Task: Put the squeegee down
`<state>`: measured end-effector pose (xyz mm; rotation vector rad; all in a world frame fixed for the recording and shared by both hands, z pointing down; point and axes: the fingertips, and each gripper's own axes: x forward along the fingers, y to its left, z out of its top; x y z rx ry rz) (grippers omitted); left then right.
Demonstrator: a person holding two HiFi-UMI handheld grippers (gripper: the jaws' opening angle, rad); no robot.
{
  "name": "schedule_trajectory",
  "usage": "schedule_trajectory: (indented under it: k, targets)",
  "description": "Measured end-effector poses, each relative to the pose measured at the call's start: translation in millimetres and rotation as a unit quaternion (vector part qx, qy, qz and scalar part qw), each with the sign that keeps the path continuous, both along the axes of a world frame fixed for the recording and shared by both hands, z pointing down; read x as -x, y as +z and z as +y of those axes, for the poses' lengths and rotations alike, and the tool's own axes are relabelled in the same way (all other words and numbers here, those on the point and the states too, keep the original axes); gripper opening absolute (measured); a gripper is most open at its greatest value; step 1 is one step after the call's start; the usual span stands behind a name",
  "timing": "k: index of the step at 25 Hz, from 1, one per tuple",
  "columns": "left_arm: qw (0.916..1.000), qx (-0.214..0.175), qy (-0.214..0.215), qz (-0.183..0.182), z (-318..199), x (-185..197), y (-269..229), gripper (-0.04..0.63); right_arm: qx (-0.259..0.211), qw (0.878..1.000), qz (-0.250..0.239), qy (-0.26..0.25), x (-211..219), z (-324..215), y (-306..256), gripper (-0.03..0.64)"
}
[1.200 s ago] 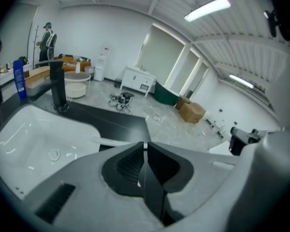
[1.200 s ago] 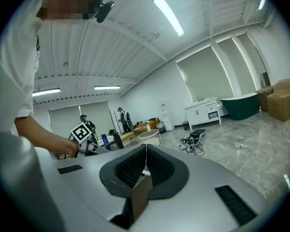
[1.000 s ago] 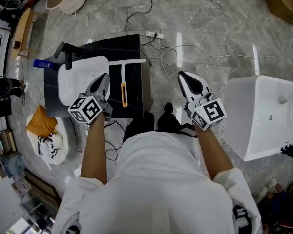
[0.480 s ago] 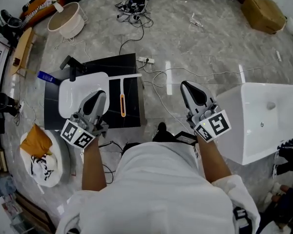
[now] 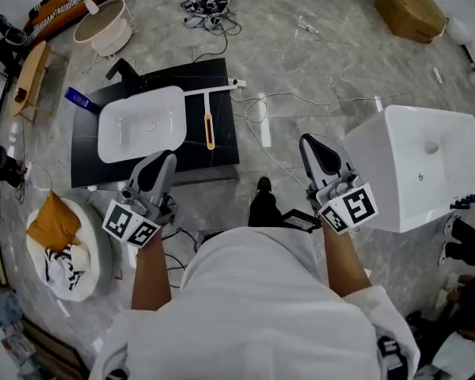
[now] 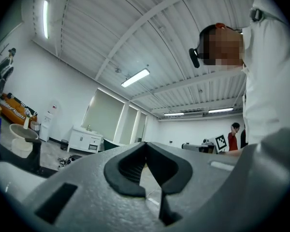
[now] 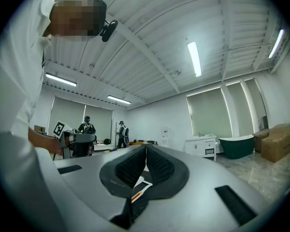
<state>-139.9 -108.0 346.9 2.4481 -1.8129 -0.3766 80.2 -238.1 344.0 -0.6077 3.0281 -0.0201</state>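
"While my fingers press together on nothing, left gripper (image 5: 161,163) and right gripper (image 5: 312,146) alike, the squeegee (image 5: 209,131) lies flat on the glossy black slab (image 5: 222,153), beside the smooth white basin (image 5: 138,125)."

"Anything left?"

"I judge not: keep clear, don't nudge that slim white T with its orange grip."

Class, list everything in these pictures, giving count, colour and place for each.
slab: 1, black, on the floor
basin: 1, white, on the slab
squeegee: 1, white with orange grip, flat on the slab, right of the basin
tap: 1, black, behind the basin
bottle: 1, blue, by the tap
sink: 1, white, floor at right
basket: 1, cream, far left
box: 1, brown, far right
left tool: 1, grey, shut, empty, above the slab's near edge
right tool: 1, grey, shut, empty, beside the sink
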Motion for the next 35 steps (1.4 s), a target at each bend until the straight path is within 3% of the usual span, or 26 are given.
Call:
schedule_trajectory:
  k: [8, 14, 18, 24, 35]
  targets:
    - [0.9970, 0.044, -0.062, -0.015, 104, -15, 39, 0.016, 0.045, 0.999, 0.022, 0.003, -16, 101, 40, 0.015]
    - [0.9938, 0.085, -0.069, 0.020, 155, -41, 71, 0.017, 0.065, 0.997, 0.037, -0.033, -15, 150, 57, 0.015]
    - [0.9930, 0.085, -0.077, 0.029, 160, -52, 65, 0.017, 0.073, 0.993, 0.068, -0.057, -19, 155, 79, 0.015]
    - [0.9935, 0.096, -0.048, 0.037, 150, -97, 59, 0.017, 0.075, 0.992, 0.062, -0.077, -46, 154, 81, 0.015]
    - [0.9900, 0.128, -0.019, 0.057, 132, -156, 89, 0.017, 0.103, 0.991, 0.066, -0.049, -105, 146, 114, 0.015]
